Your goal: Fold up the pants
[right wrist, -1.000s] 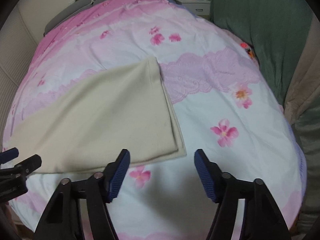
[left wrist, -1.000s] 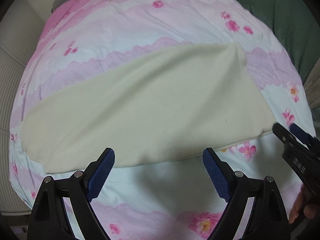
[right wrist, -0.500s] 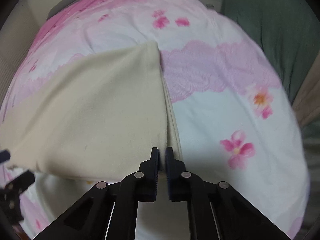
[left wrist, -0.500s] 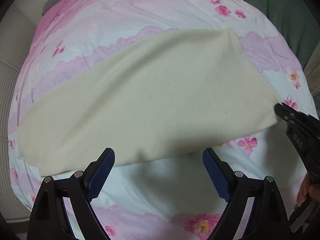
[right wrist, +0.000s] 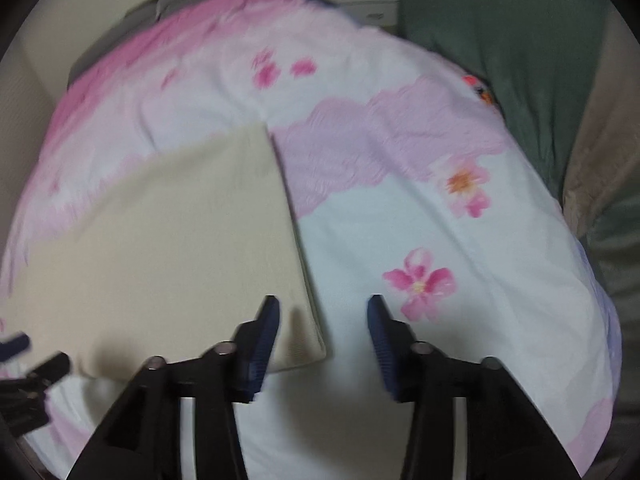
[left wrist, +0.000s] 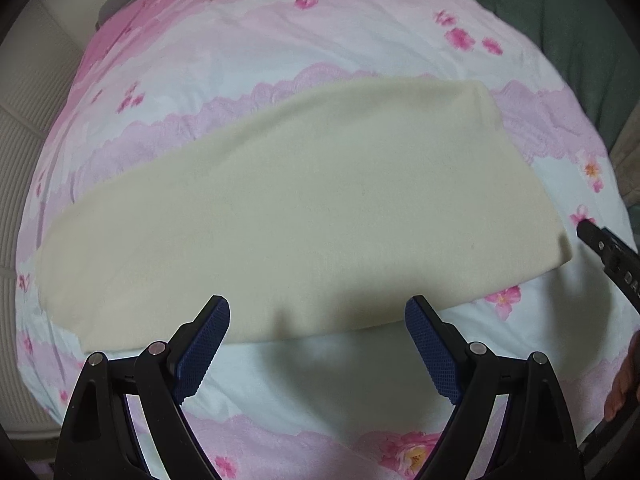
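Cream fleece folded pants (left wrist: 304, 208) lie flat on the pink floral bedspread (left wrist: 360, 32), long axis left-right; right gripper (right wrist: 324, 344), jaws opening and empty, straddles their near right corner, nearer than the released left gripper (left wrist: 318, 350).

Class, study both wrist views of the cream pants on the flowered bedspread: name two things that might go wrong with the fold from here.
1. The right tool is opening astride the near corner of the folded cream fleece pants, not pinching it; it may close on only the top layer, or on the soft pink-flowered bedspread beneath.
2. The left tool hangs wide open at the pants' near edge, gripping nothing, so a one-sided lift may skew the fold.
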`<state>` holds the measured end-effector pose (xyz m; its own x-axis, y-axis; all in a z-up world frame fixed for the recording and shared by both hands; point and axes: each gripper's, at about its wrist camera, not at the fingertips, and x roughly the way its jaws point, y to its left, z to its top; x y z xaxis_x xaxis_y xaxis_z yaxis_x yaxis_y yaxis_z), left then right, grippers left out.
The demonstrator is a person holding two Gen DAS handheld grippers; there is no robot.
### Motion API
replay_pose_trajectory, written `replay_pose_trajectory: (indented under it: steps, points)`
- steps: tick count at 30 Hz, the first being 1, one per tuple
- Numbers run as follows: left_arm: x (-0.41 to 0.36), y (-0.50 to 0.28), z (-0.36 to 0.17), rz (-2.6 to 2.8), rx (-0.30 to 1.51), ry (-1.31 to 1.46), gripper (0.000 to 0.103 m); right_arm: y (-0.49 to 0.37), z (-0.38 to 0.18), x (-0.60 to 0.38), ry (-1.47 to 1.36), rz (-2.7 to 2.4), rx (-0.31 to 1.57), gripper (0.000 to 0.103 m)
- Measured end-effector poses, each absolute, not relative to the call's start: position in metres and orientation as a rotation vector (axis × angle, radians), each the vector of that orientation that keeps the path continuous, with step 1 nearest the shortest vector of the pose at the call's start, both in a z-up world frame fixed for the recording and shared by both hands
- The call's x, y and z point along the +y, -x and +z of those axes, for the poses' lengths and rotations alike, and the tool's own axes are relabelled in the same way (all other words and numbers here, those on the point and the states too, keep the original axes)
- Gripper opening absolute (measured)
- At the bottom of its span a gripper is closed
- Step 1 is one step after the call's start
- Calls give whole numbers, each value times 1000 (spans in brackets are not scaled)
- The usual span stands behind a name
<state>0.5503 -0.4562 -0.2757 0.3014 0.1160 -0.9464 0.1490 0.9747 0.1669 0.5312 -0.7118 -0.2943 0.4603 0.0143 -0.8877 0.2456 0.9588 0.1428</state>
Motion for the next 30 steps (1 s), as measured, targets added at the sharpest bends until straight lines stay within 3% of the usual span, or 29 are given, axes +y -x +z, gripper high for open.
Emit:
replay_pose_trajectory:
  steps: [10,18,30]
  points:
    - [-498,-608,-247,-495,1062,-526,90,-487,-297,-706,-524,-194,1088,49]
    - [-562,-685,-258,-739,1073,-679,90,-491,-320,-699,-706,-241,1049,49]
    - [-612,-761,-322,-835,1207,-733,88,-490,-362,-694,-957,-404,972,50]
